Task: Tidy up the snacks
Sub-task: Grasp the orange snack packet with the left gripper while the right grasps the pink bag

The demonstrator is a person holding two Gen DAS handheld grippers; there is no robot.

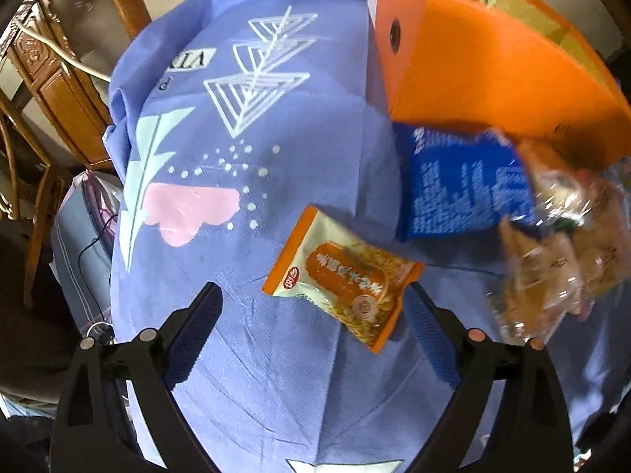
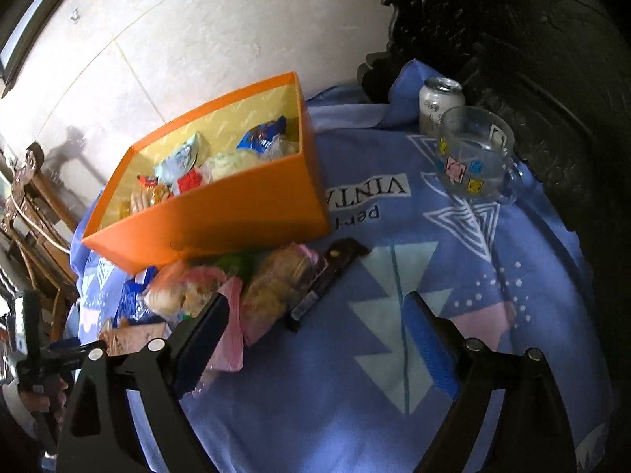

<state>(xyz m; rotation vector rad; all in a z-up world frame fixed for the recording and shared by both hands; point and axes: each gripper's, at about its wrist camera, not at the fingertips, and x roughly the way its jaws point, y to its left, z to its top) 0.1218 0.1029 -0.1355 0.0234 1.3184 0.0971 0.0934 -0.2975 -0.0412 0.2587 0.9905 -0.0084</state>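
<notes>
- Our left gripper (image 1: 315,307) stands wide open and holds nothing; the orange seed packet (image 1: 341,276) lies flat on the blue cloth (image 1: 276,374) just ahead of it, nearer its right-hand finger (image 1: 432,327) than its left
- We judge this packet the next pick: we centre the jaws over it first, so both pads meet its short sides, not a corner
- It is thin and slippery, so we press low to the cloth and close gently
- Our right gripper (image 2: 319,323) is also spread wide and empty, above bare cloth, with the dark wrapped bar (image 2: 323,280) and the clear biscuit bags (image 2: 276,287) just beyond its left-hand finger
- The orange box (image 2: 244,205), already part filled with snacks, sits just behind this heap; we lift clear of its near wall before dropping
- The glass mug (image 2: 475,153) and the can (image 2: 439,104) stand well apart, so we keep our swing away from them
</notes>
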